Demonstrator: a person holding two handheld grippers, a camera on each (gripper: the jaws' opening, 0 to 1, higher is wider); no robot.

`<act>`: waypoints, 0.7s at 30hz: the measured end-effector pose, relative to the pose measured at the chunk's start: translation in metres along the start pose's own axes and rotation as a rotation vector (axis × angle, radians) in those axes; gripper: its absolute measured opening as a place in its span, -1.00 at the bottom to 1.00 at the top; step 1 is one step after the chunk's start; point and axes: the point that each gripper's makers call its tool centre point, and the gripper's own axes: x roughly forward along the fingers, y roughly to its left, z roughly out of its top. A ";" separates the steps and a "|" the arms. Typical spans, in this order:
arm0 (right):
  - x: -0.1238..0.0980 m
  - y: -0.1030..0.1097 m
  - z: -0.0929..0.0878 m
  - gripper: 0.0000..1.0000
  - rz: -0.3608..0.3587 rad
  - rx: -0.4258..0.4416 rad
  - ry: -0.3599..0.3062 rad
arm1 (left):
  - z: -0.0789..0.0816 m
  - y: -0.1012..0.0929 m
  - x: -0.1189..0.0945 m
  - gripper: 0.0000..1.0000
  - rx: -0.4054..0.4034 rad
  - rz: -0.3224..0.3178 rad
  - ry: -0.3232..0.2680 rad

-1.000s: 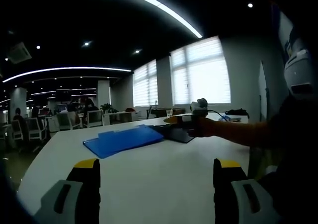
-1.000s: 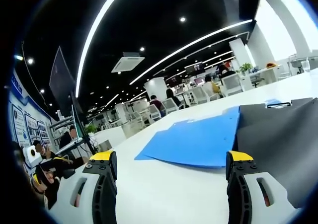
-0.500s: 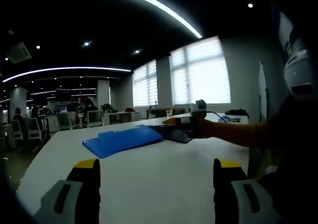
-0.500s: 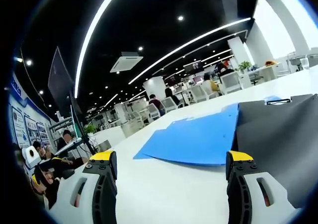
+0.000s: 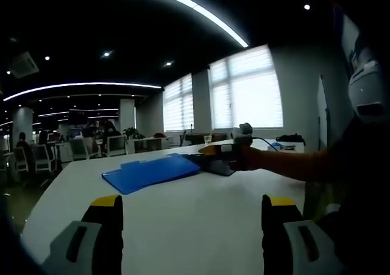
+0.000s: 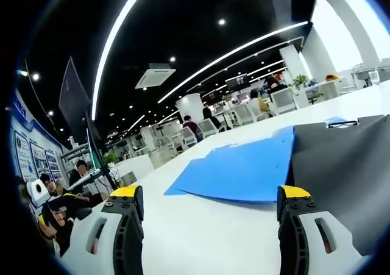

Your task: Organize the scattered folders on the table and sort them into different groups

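A blue folder (image 5: 151, 172) lies flat on the white table (image 5: 183, 220), with a black folder (image 5: 214, 163) beside it on the right. My left gripper (image 5: 189, 211) hangs low over the near table, open, well short of both folders. From the right of that view the right gripper (image 5: 214, 148) comes in, held over the black folder by an orange sleeve. In the right gripper view the blue folder (image 6: 241, 172) and the black folder (image 6: 344, 171) lie just ahead of my right gripper (image 6: 209, 200), which is open with nothing between its jaws.
Office desks and chairs (image 5: 79, 147) with seated people stand beyond the table's far edge. Bright windows (image 5: 247, 89) line the back wall. A person (image 6: 61, 205) sits at the left in the right gripper view. Small items (image 5: 283, 141) rest at the table's far right.
The right gripper view has shifted very slightly; the folders look a touch lower and closer than a second ago. The left gripper has not moved.
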 end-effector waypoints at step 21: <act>0.003 0.006 0.002 0.80 0.006 -0.007 -0.002 | 0.002 0.002 -0.004 0.89 0.005 0.006 -0.007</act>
